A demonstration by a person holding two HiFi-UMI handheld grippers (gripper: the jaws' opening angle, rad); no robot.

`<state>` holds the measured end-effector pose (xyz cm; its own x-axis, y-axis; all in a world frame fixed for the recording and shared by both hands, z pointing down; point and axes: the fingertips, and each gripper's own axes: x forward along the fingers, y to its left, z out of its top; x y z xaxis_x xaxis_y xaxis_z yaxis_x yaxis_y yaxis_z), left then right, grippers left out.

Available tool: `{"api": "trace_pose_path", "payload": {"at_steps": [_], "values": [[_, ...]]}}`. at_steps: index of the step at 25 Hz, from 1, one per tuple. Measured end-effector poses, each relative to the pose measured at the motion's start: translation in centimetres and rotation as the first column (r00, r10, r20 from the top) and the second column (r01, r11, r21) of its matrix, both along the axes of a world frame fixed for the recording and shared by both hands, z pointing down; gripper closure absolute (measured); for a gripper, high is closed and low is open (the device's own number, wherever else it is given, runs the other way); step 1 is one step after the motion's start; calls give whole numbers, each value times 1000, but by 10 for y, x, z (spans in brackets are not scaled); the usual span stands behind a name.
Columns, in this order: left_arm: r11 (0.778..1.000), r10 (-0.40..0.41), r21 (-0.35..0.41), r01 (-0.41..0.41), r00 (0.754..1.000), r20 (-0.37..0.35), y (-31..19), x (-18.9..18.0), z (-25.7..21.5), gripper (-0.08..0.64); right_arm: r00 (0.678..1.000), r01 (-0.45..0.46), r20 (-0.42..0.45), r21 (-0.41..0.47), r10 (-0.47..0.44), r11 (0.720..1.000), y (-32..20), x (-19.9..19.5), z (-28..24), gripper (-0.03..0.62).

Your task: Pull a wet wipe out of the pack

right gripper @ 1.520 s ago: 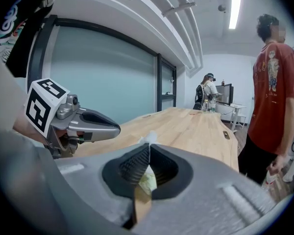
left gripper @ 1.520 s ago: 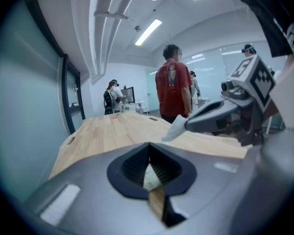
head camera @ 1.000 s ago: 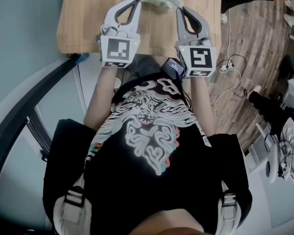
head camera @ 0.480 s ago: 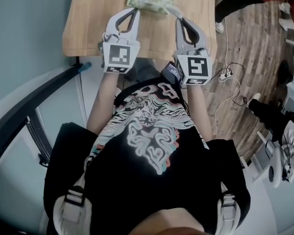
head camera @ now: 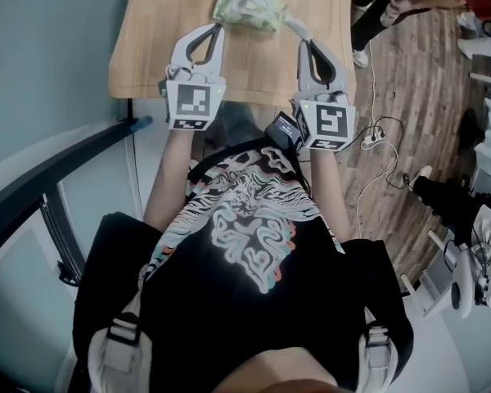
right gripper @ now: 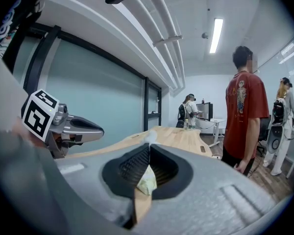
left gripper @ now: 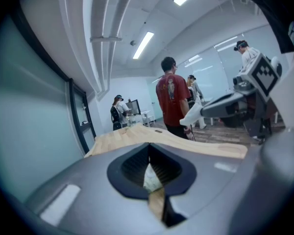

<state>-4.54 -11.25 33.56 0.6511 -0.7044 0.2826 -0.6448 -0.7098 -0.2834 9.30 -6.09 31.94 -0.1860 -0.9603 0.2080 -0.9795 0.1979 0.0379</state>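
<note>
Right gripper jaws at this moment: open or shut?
Shut, on a white wet wipe: on the right gripper the jaws meet at the tips, and the left gripper view shows the wipe hanging from them.

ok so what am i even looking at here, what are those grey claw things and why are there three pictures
No robot: a person holds a two-jaw gripper in each hand. One picture looks down from a head camera; the other two come from cameras riding on the grippers, looking along their jaws. Over the wooden table is a pale green wipe pack. The left gripper is shut and seems to pinch the pack's corner; the right gripper is shut on a white wet wipe coming out of it.
</note>
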Motion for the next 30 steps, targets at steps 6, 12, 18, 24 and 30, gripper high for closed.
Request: {"api": "trace_pose_path", "payload": {"at_steps": [6,12,18,24,30], "values": [[1000,-9,26,9,1000,-11,9,-4,-11,572,1000,-27,4,10,27,1000,14,3,-6,589],[999,-13,47,15,1000,-26,13,-3,-21,572,1000,-31,-1,26,31,999,18,5,-13,589],[998,-19,63,21,999,-31,16,-3,-29,572,999,-37,-9,38,37,999,24,9,-18,589],[998,-12,66,14,999,-35,19,7,-33,572,999,-45,-12,43,45,998,27,17,-22,589],[998,-1,57,2,1000,-18,22,10,-24,572,996,-83,29,29,82,996,34,29,-17,589]]}}
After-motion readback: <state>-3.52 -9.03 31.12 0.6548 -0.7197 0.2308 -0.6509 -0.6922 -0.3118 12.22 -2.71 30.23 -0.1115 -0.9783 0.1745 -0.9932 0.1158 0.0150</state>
